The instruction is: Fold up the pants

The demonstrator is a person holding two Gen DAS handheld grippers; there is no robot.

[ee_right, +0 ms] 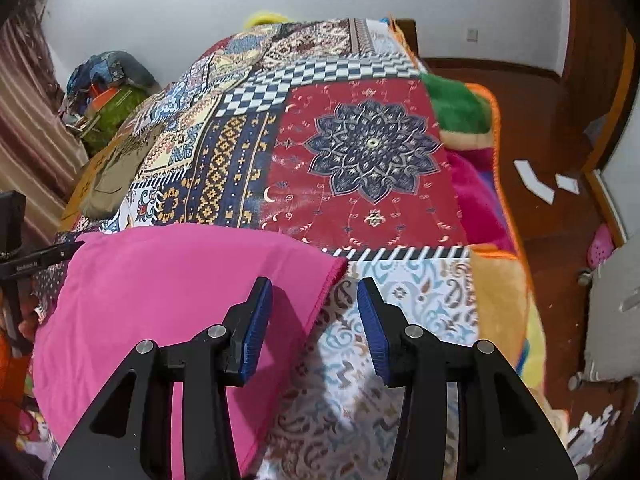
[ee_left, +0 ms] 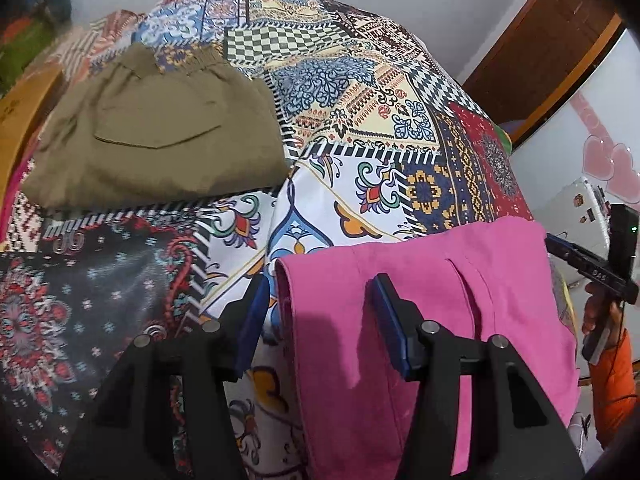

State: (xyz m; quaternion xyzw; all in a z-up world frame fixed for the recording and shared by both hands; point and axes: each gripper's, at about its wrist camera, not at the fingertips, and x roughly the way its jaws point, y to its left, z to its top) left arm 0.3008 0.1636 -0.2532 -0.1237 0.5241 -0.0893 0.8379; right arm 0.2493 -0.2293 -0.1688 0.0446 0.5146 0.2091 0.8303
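Note:
Pink pants [ee_left: 460,320] lie flat on the patterned bedspread [ee_left: 360,120] close to its near edge. My left gripper [ee_left: 320,312] hangs over their left edge; its blue pads stand apart, one on each side of that edge, not pressing the cloth. In the right wrist view the pink pants [ee_right: 160,300] fill the lower left. My right gripper [ee_right: 314,312] is open over their right edge, the left pad above the pink cloth, the right pad above the bedspread [ee_right: 360,152]. Each gripper shows at the rim of the other's view.
Folded olive pants [ee_left: 160,132] rest on the bed's far left, also seen as olive pants [ee_right: 116,176]. A green and orange blanket [ee_right: 460,108] hangs off the bed's right side above a wooden floor [ee_right: 560,208] with white scraps. Bags are piled by the curtain [ee_right: 108,92].

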